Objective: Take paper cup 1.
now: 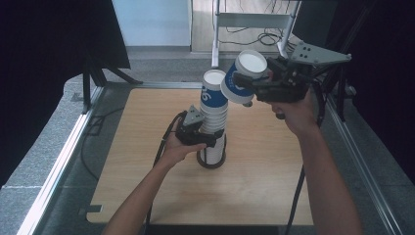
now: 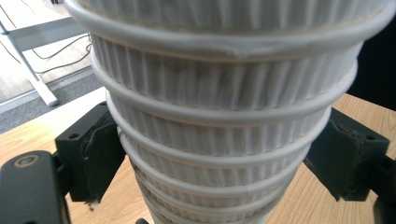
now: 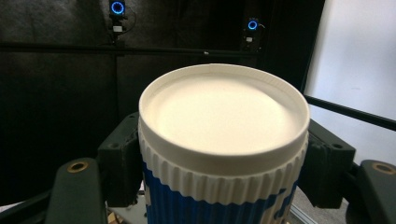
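Nearest the high camera, two forearms come in from the bottom edge over the bench [image 1: 147, 196]. The left hand-held gripper [image 1: 208, 138] is clamped on the lower part of an inverted cup stack [image 1: 214, 122], one pad pressed on each side of the ribbed white wall, as the left gripper view confirms [image 2: 224, 140]. The stack stands upright near the bench's middle, its foot ringed by a dark band, blue print on the topmost cup.

The right hand-held gripper [image 1: 244, 82] is clamped on a single cup [image 1: 242, 76], held in the air up and to the right of the stack top, clear of it, tilted with its closed bottom toward the camera. In the right gripper view the cup [image 3: 224, 140] sits between both pads, white flat bottom up, ribbed collar, blue sleeve with white lettering below.

Step judged: either a cup just lifted off or one about to be nested on; direction cannot be told from this.

To do it well:
- The stack should be kept pinned low and vertical so it is not dragged or tipped.
- The loose cup should be squared to the stack's axis before any nesting; a tilted rim would catch on the top cup.
- Squeeze should be kept light; thin ribbed paper walls are likely to dent.
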Demonstrator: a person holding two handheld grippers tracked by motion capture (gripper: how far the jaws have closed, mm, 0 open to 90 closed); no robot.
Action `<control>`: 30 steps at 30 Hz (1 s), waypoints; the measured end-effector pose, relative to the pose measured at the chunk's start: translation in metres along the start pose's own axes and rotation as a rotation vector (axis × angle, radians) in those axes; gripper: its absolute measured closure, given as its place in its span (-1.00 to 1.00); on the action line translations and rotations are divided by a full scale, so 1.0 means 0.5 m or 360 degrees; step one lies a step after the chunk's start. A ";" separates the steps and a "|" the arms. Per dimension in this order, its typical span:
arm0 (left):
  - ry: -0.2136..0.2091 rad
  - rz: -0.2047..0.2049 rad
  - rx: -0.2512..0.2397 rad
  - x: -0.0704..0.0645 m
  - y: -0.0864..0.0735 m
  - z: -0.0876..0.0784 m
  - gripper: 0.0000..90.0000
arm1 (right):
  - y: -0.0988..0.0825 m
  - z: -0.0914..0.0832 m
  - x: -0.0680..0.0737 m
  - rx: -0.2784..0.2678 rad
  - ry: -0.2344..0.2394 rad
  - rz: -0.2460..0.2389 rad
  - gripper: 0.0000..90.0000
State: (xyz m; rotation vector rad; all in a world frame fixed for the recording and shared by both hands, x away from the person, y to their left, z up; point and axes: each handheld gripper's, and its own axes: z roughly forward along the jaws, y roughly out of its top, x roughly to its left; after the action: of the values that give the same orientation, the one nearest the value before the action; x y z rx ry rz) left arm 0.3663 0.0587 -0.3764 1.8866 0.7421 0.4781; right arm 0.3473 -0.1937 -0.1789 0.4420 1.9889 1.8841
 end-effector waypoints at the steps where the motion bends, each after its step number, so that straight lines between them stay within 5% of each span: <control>1: 0.0000 0.0001 0.0000 0.000 0.000 0.000 -0.72 | -0.002 -0.005 0.001 0.0002 0.0000 0.0001 -0.38; 17: 0.0007 -0.0013 0.0004 -0.002 0.001 -0.001 -0.72 | -0.074 -0.073 0.000 0.0043 -0.0020 0.0044 -0.38; 30: 0.0015 -0.0014 0.0012 -0.004 0.002 -0.003 -0.72 | -0.154 -0.080 0.007 0.0073 0.0008 0.0093 -0.38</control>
State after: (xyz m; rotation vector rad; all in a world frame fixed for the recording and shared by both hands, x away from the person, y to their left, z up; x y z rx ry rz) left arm 0.3642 0.0579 -0.3749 1.8883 0.7590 0.4798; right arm 0.3274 -0.2321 -0.2541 0.5141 2.0469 1.8792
